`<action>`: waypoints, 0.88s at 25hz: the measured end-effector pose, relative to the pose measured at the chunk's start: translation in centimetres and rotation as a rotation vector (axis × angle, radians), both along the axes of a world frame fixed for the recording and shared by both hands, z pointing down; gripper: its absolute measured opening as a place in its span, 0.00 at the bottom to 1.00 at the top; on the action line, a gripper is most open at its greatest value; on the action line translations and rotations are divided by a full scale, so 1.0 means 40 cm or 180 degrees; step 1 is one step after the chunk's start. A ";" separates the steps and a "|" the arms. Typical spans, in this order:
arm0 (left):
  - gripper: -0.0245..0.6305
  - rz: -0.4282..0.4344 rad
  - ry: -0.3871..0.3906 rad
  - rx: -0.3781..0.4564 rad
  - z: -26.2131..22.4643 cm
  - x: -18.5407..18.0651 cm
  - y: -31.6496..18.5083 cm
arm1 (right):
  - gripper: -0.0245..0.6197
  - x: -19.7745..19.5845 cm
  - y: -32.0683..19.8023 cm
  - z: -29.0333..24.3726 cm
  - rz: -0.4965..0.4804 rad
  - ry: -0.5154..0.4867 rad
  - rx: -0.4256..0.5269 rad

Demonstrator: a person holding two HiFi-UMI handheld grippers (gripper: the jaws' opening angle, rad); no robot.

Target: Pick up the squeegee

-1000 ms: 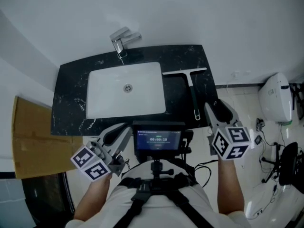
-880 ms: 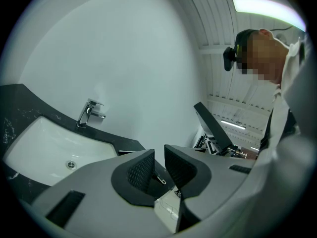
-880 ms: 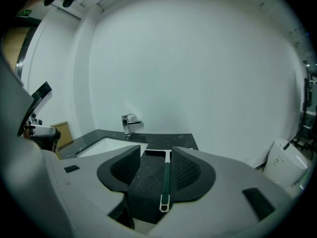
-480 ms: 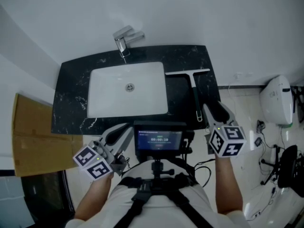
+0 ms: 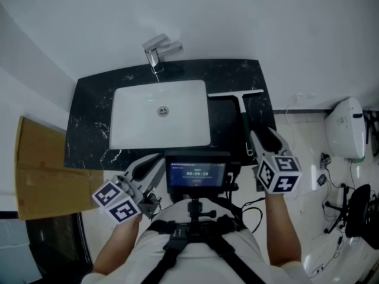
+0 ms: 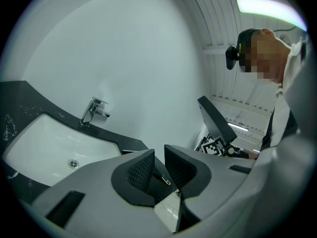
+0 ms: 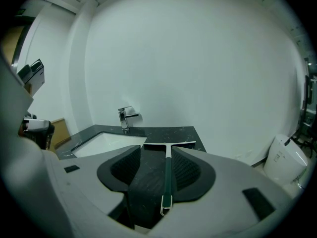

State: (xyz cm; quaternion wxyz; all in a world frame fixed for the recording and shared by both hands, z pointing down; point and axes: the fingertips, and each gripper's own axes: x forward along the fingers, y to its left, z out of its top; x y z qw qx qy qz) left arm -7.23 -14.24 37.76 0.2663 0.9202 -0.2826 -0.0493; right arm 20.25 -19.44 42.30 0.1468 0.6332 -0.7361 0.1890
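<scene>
Squeegee is laid on the table right of the sink, handle pointed straight at the right tool, jaws spread wide, empty (left tool, barely parted, is held farther off).

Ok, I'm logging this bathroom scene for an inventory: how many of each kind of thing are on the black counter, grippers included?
squeegee: 1
sink: 1
faucet: 1
grippers: 2, the left gripper and the right gripper
Total: 5
</scene>
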 end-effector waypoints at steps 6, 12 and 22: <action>0.12 -0.0013 0.0004 -0.0016 0.003 0.001 -0.011 | 0.35 -0.006 -0.022 0.012 -0.0025 -0.0001 -0.0029; 0.12 -0.0041 -0.0007 -0.0071 0.013 -0.012 -0.021 | 0.35 -0.026 -0.043 0.038 -0.0056 -0.0012 -0.0090; 0.12 -0.0064 -0.0003 -0.0110 0.020 -0.010 -0.042 | 0.35 -0.026 -0.083 0.075 -0.0065 0.0051 -0.0172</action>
